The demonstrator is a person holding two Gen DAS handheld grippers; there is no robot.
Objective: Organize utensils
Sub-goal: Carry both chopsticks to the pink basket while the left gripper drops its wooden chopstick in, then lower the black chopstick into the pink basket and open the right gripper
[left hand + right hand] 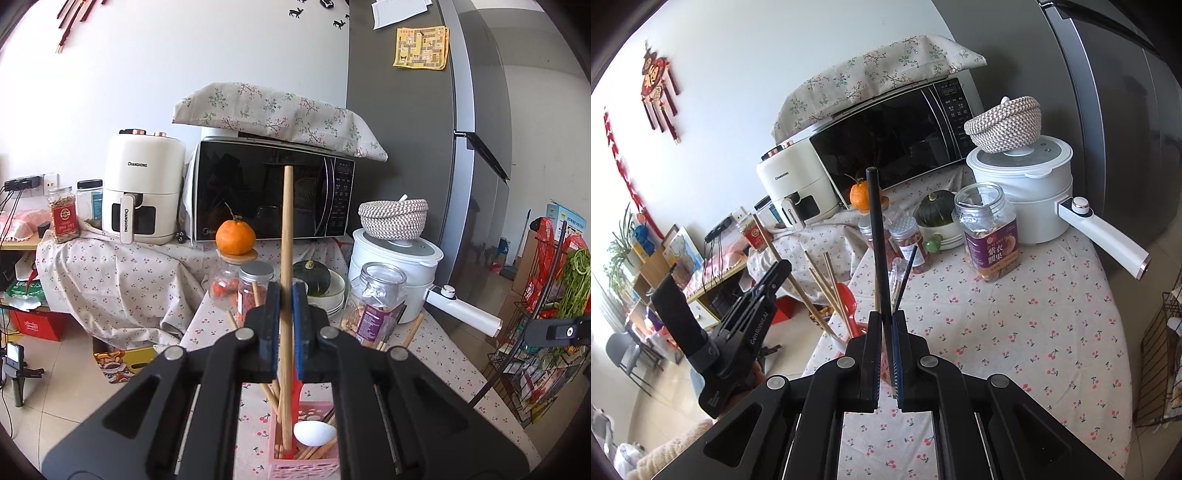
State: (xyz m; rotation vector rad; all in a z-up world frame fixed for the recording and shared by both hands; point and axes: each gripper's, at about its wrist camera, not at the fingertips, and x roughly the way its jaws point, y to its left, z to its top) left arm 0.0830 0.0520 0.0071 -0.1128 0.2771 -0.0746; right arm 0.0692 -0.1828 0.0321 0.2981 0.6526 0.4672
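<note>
My left gripper is shut on a long wooden handle that stands upright, its lower end down in a pink utensil holder. The holder also has wooden chopsticks, a red utensil and a white spoon. My right gripper is shut on a black chopstick that points up and away. In the right wrist view the left gripper is to the left, with wooden chopsticks and a red utensil next to it. A second black chopstick leans nearby.
The cherry-print table carries a nut jar, small jars, bowls with a squash, an orange, a white cooker with a long handle, a microwave and an air fryer. A fridge stands right; a wire rack at far right.
</note>
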